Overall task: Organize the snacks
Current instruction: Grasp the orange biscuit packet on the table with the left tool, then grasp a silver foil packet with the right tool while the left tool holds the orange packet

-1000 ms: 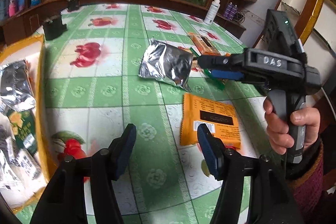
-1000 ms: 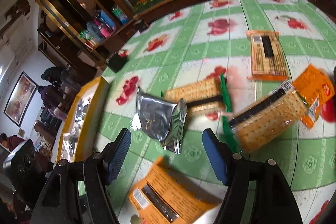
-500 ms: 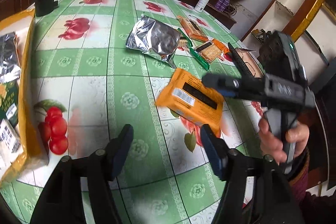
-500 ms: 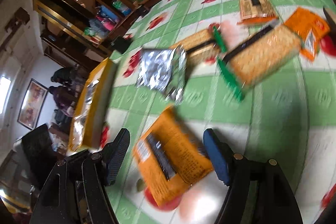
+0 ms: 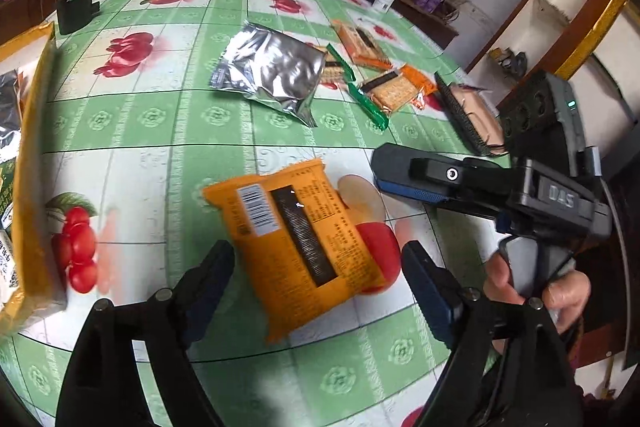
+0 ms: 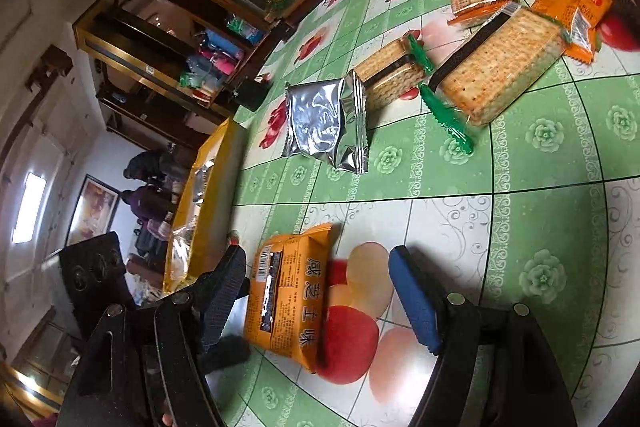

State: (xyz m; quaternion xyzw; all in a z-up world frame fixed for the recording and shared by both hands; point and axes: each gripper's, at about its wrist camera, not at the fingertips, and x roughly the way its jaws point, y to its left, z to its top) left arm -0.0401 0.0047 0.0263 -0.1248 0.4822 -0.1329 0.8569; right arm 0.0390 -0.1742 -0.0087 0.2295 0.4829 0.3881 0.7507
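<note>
Orange cracker packet [image 5: 294,247] lies flat on the green fruit-print tablecloth [image 5: 160,115], between the spread jaws of the left gripper [image 5: 318,269], which have just been opening; nothing pinched. Right gripper [image 6: 318,293] also open, straddling the packet's end. Judgement: lower the left gripper, pinch across the packet's short width, then carry it to the yellow box [image 5: 30,163]. Left view alone shows the hand [image 5: 536,291]; right view alone shows the packet's printed side.

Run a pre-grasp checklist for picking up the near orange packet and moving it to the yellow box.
1. Left tool open, having just widened, straddling the orange packet: ok.
2. Packet flat on the tablecloth, not overlapping other snacks: ok.
3. Right tool clear of the packet: not ok, it also brackets it, open.
4. Pads touching the packet: cannot tell.
5. Yellow box reachable beside the packet, path unobstructed: ok.
6. Room left in the box: cannot tell, only its edge shows.
</note>
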